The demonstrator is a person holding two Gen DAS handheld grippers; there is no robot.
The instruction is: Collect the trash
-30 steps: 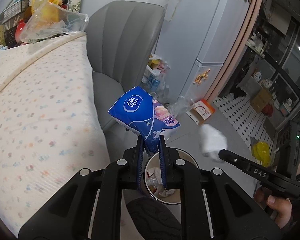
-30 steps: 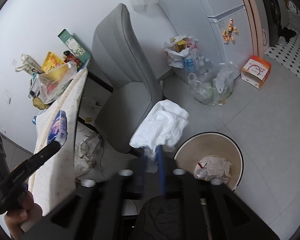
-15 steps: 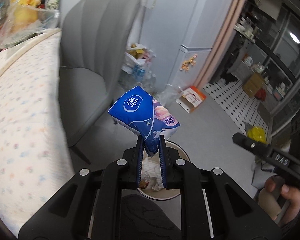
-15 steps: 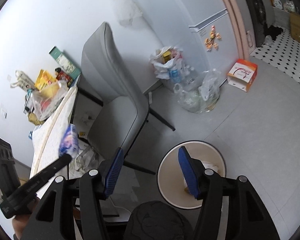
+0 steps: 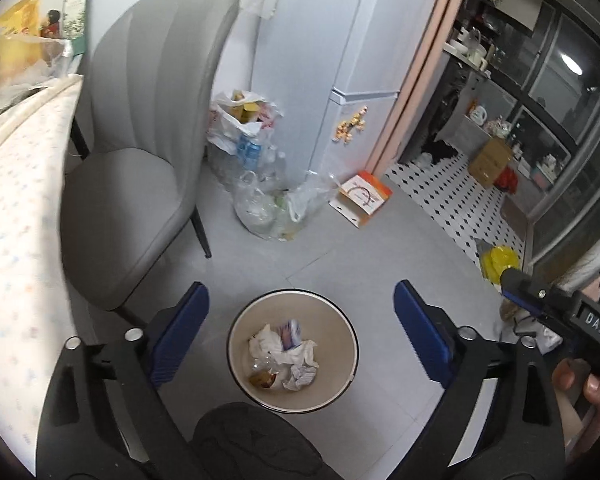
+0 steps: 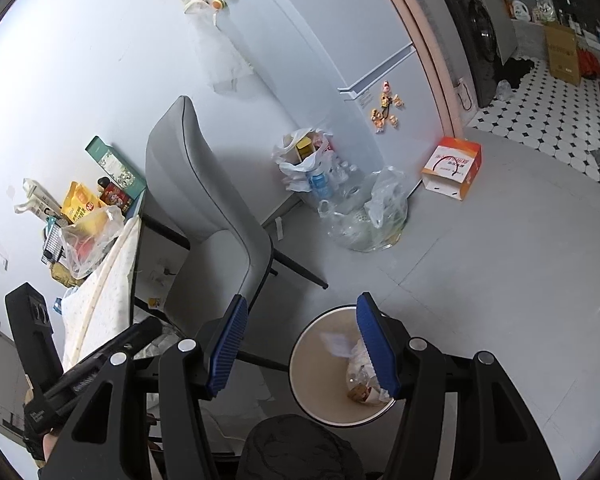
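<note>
Left wrist view: your left claw [image 5: 300,328] is wide and empty over the bin [image 5: 236,376]. Right claw [image 6: 300,350] too. Lift both away slowly.

Smooth beige plastic waste bin [image 5: 340,320] holds crumpled white paper tissues [image 5: 296,354]; the matt grey upholstered chair [image 5: 140,128] stands beside glossy clear plastic bags [image 5: 260,208].

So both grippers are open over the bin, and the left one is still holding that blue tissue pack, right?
Not quite. Both grippers are open over the bin, but the left gripper holds nothing. The left wrist view shows its fingers spread apart and empty, with the blue tissue pack lying in the bin among crumpled paper. The right gripper is empty too.
</note>
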